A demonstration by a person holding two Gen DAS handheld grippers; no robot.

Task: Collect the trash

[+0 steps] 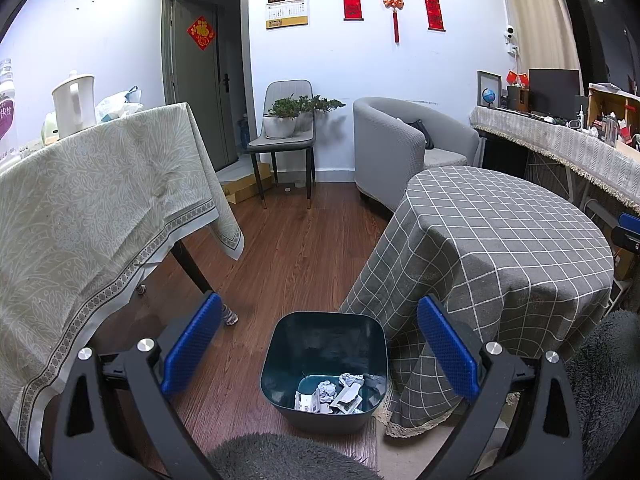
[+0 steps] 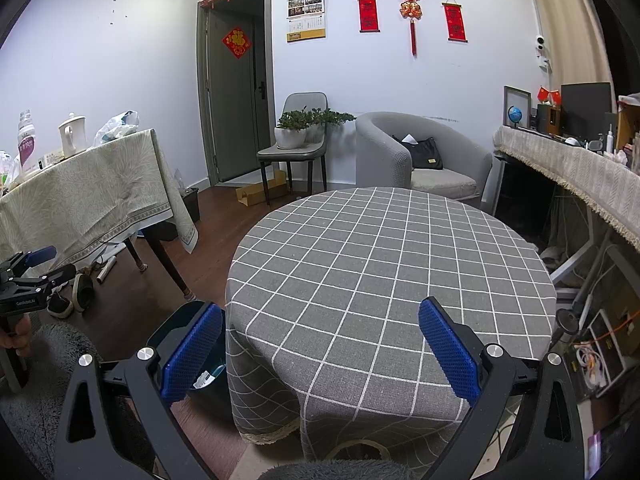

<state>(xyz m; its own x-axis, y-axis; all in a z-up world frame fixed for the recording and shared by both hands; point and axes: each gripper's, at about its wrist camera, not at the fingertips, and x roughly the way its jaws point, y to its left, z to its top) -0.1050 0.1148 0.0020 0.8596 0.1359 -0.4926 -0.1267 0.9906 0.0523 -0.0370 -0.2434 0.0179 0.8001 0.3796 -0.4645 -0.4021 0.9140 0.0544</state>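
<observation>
Two hand-held grippers, left (image 1: 320, 344) and right (image 2: 320, 344), both wide, crumpled paper (image 1: 332, 394) in bin (image 1: 280, 360)

Floor (image 1: 288, 248): was dark wood planks, between two tables.
Trash bin (image 1: 324, 372): stood on the floor, touching the hanging edge of the checked cloth; crumpled paper (image 1: 332, 394) lay inside.
Round table (image 2: 392, 272): carried a grey checked cloth.
Side table (image 1: 100, 200): carried a pale patterned cloth, with a white kettle (image 1: 74, 104) on top.
Shoes (image 2: 70, 292): lay on the floor under it.

Bin (image 1: 324, 372) mouth lies unobstructed; checked table (image 1: 500, 240) crowds its right side.
</observation>
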